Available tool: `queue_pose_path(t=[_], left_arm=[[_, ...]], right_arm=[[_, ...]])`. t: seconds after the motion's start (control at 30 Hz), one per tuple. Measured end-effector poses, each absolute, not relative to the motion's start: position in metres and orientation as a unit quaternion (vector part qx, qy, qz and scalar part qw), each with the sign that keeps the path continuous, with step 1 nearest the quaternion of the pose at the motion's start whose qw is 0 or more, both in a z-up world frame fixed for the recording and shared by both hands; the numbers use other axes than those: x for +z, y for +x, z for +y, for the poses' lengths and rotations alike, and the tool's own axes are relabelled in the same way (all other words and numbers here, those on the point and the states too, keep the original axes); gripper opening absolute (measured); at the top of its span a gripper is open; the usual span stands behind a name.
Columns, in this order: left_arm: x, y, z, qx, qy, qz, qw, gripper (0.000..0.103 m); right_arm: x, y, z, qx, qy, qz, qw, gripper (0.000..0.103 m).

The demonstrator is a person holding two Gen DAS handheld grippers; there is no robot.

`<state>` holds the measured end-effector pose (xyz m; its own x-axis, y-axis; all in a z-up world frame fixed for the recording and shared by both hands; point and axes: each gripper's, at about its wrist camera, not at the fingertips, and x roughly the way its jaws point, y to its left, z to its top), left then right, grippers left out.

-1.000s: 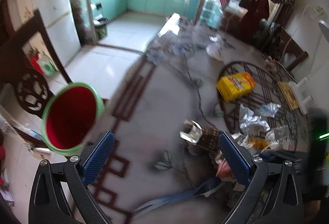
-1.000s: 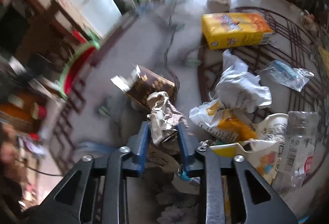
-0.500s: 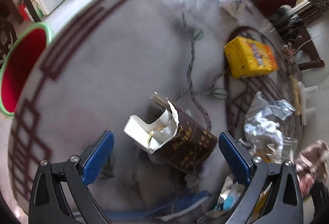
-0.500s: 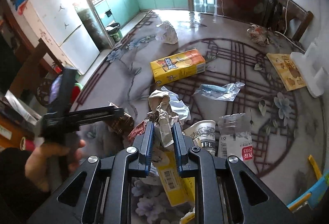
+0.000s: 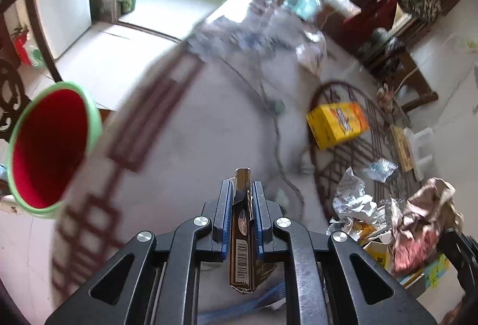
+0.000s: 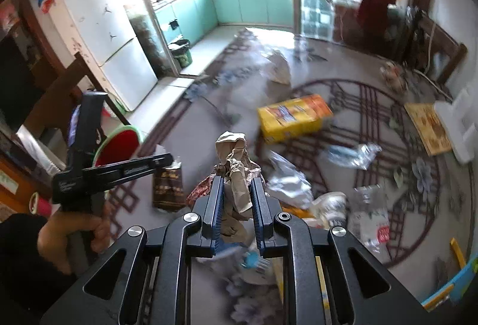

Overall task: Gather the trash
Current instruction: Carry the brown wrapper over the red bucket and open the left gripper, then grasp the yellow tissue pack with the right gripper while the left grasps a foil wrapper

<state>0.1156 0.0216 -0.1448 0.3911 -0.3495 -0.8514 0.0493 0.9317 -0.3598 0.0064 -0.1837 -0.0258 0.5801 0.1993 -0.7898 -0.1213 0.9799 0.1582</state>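
My left gripper (image 5: pixel 241 186) is shut on a flattened brown carton (image 5: pixel 243 223) and holds it above the rug; the carton also shows in the right wrist view (image 6: pixel 167 187). My right gripper (image 6: pixel 236 183) is shut on a crumpled brown paper wrapper (image 6: pixel 234 163), lifted above the trash pile; this wrapper also shows in the left wrist view (image 5: pixel 418 223). A red bin with a green rim (image 5: pixel 44 145) stands at the left, off the rug edge, and shows partly in the right wrist view (image 6: pixel 119 142). A yellow box (image 5: pixel 337 122) lies on the rug.
Crumpled white paper (image 5: pixel 352 199), a clear plastic wrapper (image 6: pixel 352 151), a plastic bottle (image 6: pixel 370 214) and a paper cup (image 6: pixel 331 205) lie on the patterned rug (image 5: pixel 185 145). A white bag (image 6: pixel 277 68) lies further off. A dark wooden chair (image 5: pixel 9 98) stands beside the bin, a fridge (image 6: pixel 104 38) behind.
My left gripper closed on the brown carton and lifted it, turning towards the bin. My right gripper rose with the paper wrapper still in it.
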Motion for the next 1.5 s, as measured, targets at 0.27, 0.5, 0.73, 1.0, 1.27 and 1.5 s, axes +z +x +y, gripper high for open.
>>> queue_pose_path(t=[0.27,0.5,0.73,1.0,1.27,1.5], left_arm=[[-0.111,0.113,0.139,-0.062,-0.129,0.485,0.863,0.01],[-0.119,0.115,0.237,0.005,-0.144,0.478,0.866,0.01],[-0.137,0.123,0.302,0.045,-0.152,0.486,0.859,0.01],[-0.151,0.144,0.329,0.056,-0.152,0.497,0.853,0.01],[-0.16,0.165,0.337,0.062,-0.142,0.505,0.849,0.017],[-0.158,0.169,0.338,0.078,-0.134,0.499,0.853,0.065]], right_arm=[[-0.025,0.037,-0.105,0.145,0.023,0.444,0.884,0.017],[-0.041,0.066,-0.03,0.201,0.013,0.454,0.868,0.017],[-0.06,0.095,0.029,0.237,-0.001,0.467,0.852,0.017],[-0.077,0.121,0.072,0.262,-0.001,0.482,0.836,0.017],[-0.084,0.133,0.095,0.28,-0.006,0.487,0.827,0.028],[-0.078,0.132,0.097,0.273,-0.016,0.469,0.84,0.058]])
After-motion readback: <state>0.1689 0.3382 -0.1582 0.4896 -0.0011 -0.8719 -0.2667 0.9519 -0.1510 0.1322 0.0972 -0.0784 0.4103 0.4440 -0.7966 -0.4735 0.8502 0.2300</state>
